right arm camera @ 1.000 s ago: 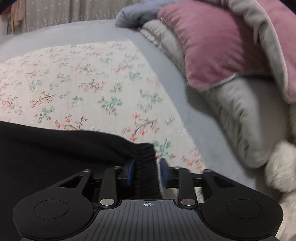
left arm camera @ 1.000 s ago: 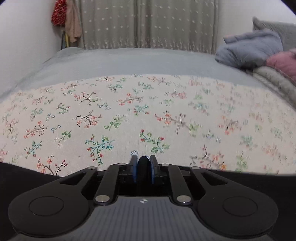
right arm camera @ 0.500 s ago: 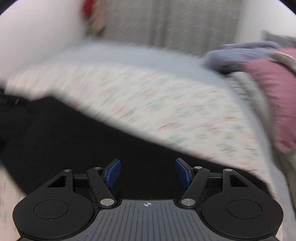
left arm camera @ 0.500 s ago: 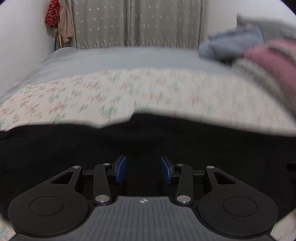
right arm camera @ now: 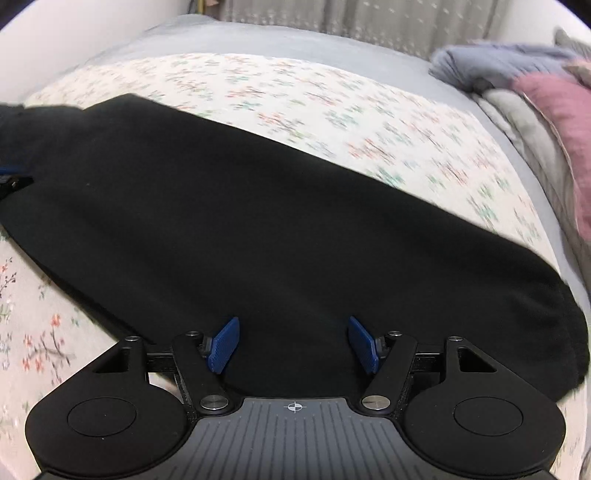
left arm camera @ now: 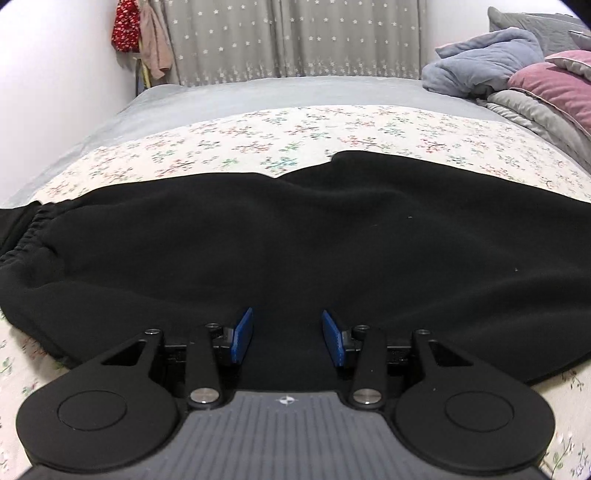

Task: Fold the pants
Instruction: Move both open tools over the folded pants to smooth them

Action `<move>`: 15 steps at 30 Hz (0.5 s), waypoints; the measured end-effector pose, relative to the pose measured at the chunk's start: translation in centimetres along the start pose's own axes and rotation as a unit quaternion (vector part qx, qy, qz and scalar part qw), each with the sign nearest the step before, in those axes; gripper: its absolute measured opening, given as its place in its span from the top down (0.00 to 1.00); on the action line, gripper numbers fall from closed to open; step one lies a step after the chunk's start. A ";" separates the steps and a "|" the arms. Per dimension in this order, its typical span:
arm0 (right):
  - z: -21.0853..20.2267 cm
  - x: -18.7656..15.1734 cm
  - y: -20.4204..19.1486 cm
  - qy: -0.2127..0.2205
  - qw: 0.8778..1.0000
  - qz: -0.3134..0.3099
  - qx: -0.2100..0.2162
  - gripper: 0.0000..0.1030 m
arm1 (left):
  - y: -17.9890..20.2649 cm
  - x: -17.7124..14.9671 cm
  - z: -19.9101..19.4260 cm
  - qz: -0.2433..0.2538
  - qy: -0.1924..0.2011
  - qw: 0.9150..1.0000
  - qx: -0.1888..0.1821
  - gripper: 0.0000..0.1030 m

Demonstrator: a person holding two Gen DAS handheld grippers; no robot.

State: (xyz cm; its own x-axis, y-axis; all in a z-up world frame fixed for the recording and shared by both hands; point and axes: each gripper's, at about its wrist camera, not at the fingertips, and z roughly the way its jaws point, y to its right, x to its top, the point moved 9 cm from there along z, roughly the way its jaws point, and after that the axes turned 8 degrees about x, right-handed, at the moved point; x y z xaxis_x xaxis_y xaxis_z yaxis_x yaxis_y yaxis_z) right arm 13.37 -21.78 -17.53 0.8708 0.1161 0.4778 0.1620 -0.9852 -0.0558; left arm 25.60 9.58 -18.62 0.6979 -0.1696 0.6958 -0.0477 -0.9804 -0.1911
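Observation:
Black pants (left arm camera: 295, 240) lie spread sideways on the floral sheet, with the gathered elastic waistband (left arm camera: 33, 225) at the left. My left gripper (left arm camera: 287, 334) is open and empty just above the near edge of the pants. In the right wrist view the pants (right arm camera: 258, 221) run from upper left to a leg end (right arm camera: 554, 332) at lower right. My right gripper (right arm camera: 291, 341) is open wide and empty over the near edge of the cloth.
The floral sheet (left arm camera: 295, 129) covers a grey bed (left arm camera: 258, 92). A blue blanket (left arm camera: 480, 62), a pink pillow (left arm camera: 554, 85) and grey bedding (right arm camera: 532, 125) are piled at the right. Curtains (left arm camera: 295, 37) and hanging clothes (left arm camera: 140, 33) are at the back wall.
Both grippers let go of the pants and opened, then pulled back. The pants now lie flat on the sheet in front of them. The right view is still slightly blurred from motion.

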 end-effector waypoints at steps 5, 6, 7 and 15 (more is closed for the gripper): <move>-2.1 -1.2 3.1 0.017 0.999 0.036 -0.021 0.37 | -1.1 0.6 -0.5 -0.018 0.004 1.000 -0.004 0.42; -2.6 -1.0 3.4 0.030 0.998 0.039 -0.027 0.37 | -1.1 0.7 -0.7 -0.016 0.010 1.000 -0.003 0.43; -3.2 -0.8 3.7 0.046 0.997 0.045 -0.034 0.37 | -1.0 0.7 -0.8 -0.016 0.012 1.000 -0.004 0.43; -1.0 -1.5 2.8 0.028 0.998 0.042 -0.032 0.32 | -2.0 0.2 0.0 -0.008 0.003 1.000 0.004 0.42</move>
State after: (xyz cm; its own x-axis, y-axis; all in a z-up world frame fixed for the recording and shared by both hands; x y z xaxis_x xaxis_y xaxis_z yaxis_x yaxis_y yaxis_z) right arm 12.06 -24.88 -17.49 0.8525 0.0276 0.5219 0.0581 -0.9974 -0.0423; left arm 25.86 11.55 -18.13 0.6940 -0.1547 0.7032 -0.0313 -0.9822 -0.1851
